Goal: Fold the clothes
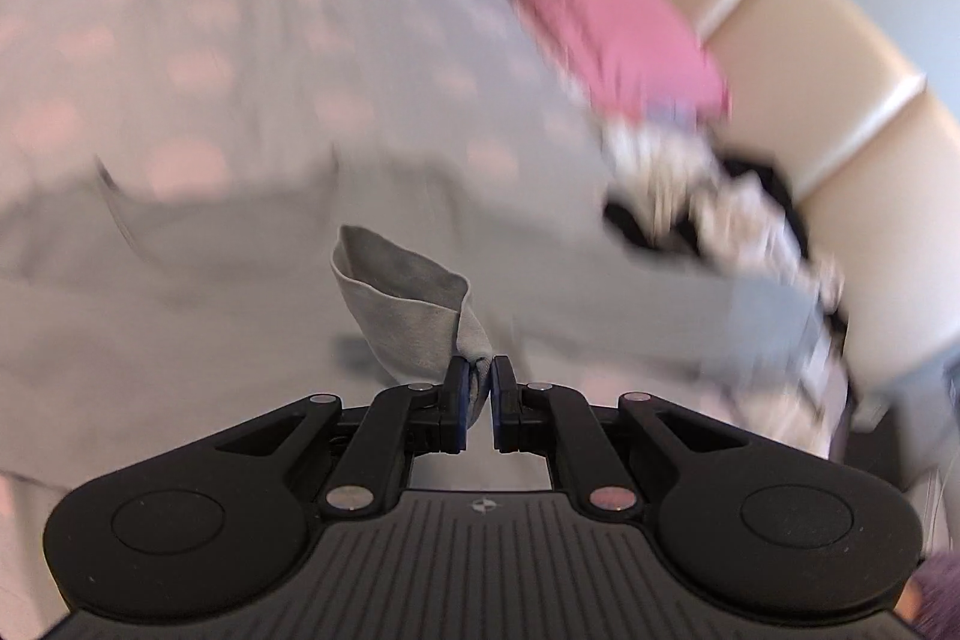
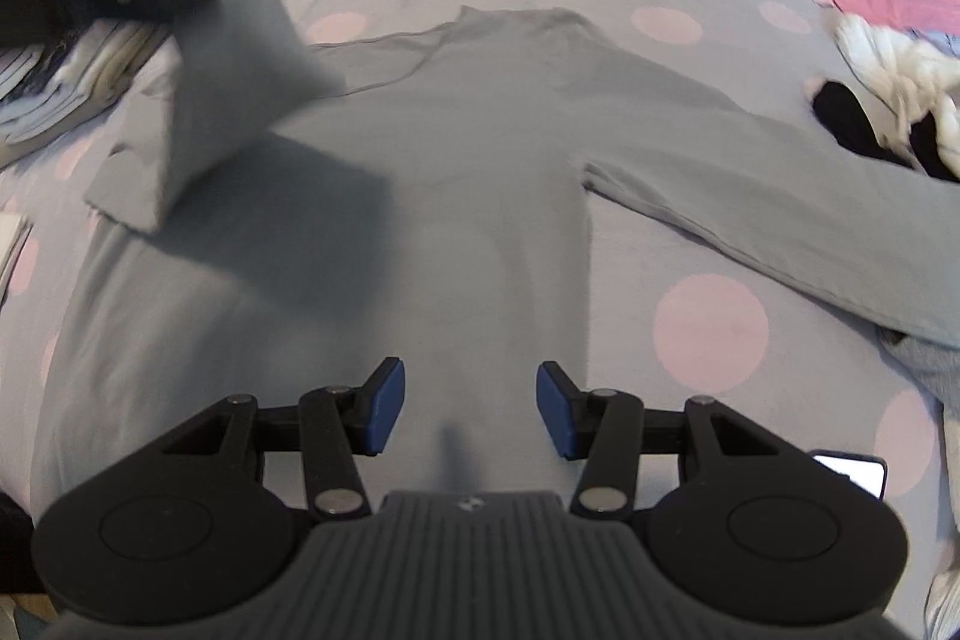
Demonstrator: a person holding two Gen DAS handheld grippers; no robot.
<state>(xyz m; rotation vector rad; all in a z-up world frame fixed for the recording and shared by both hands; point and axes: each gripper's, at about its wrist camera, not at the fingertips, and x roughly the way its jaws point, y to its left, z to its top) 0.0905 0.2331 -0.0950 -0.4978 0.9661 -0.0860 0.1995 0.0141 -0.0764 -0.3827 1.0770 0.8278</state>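
Overhead, the left gripper (image 1: 477, 376) pinched the grey top's sleeve (image 2: 234, 58), best laid flat across the body; right gripper (image 2: 471, 412) spread, idle.

No readable text, labels, brands or numbers in either view.
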